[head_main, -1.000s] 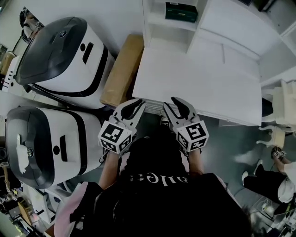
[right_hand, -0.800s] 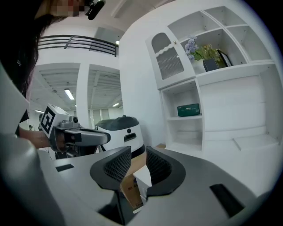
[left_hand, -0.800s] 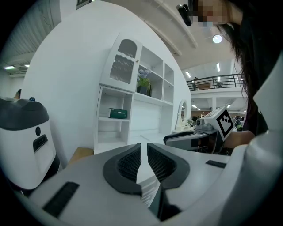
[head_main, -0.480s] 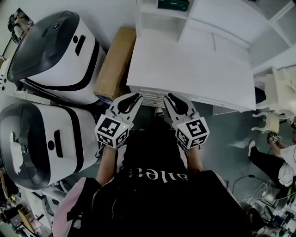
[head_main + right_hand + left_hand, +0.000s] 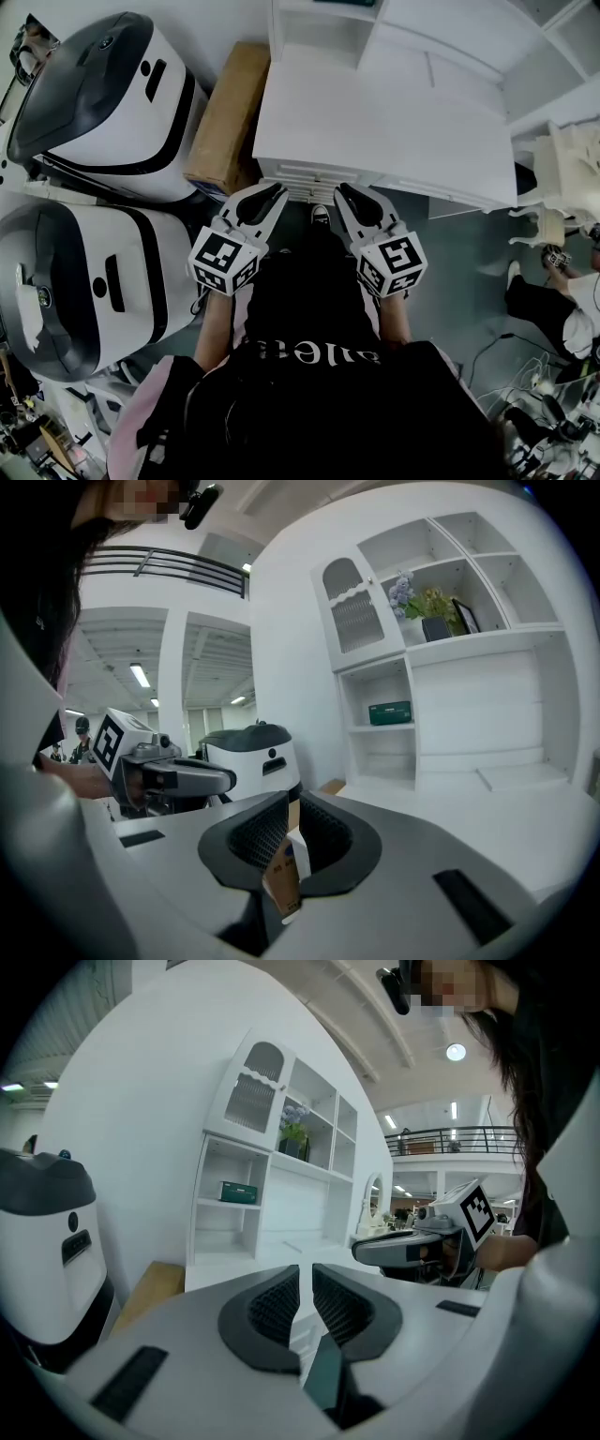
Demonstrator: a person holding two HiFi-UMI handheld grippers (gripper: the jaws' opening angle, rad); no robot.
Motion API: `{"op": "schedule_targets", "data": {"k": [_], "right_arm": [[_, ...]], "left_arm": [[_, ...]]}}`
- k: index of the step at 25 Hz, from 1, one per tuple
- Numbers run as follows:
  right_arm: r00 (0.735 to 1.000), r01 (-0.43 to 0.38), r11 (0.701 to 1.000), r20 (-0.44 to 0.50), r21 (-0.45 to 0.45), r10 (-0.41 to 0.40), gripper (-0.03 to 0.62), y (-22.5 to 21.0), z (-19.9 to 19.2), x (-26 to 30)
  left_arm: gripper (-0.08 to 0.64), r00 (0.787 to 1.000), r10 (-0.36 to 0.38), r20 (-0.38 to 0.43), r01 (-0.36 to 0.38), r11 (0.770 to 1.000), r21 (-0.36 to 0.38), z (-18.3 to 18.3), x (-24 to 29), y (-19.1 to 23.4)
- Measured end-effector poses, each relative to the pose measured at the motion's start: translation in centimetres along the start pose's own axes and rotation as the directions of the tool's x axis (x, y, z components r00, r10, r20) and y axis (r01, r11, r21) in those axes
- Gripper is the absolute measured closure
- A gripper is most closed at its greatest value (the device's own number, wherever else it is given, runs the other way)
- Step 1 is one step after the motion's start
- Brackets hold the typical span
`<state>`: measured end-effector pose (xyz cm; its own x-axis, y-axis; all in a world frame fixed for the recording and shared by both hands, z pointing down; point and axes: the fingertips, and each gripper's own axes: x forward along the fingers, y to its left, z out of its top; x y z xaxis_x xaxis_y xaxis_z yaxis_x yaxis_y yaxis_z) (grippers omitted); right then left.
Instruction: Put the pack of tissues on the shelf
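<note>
The green pack of tissues point(image 5: 238, 1192) lies on a low shelf board of the white shelf unit point(image 5: 281, 1162), and the right gripper view also has the pack point(image 5: 389, 712) there. Both grippers hang close to my body at the near edge of the white desk point(image 5: 394, 122), far from the pack. My left gripper point(image 5: 277, 192) is shut with nothing between its pads point(image 5: 281, 1302). My right gripper point(image 5: 345, 190) is shut too. A small tan and white slip point(image 5: 284, 874) shows at the root of its jaws; I cannot tell what it is.
Two big white and grey machines point(image 5: 103, 94) point(image 5: 84, 281) stand on the left. A cardboard box point(image 5: 225, 117) lies between them and the desk. On the right are a white chair point(image 5: 562, 178), a seated person point(image 5: 553, 314) and cables on the floor. A plant point(image 5: 427, 602) stands on an upper shelf.
The right gripper's jaws have closed. The head view has slid back, so the desk sits higher and the green pack has left its top edge. Both grippers stay near my body.
</note>
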<state>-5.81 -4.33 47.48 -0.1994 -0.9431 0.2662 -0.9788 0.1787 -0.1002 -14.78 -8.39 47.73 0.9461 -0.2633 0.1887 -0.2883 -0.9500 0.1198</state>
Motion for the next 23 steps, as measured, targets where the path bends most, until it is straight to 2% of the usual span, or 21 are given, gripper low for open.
{"op": "schedule_targets", "data": {"k": [12, 23], "right_arm": [[1.0, -0.002, 1.0, -0.004, 0.012, 0.002, 0.525, 0.4, -0.6, 0.0], [0.999, -0.027, 1.0, -0.018, -0.003, 0.027, 0.525, 1.1, -0.3, 1.4]], "left_arm": [[0.506, 1.0, -0.026, -0.013, 0.027, 1.0, 0.014, -0.4, 0.0, -0.5], [0.505, 1.0, 0.003, -0.004, -0.003, 1.0, 0.002, 0.1, -0.3, 1.0]]}}
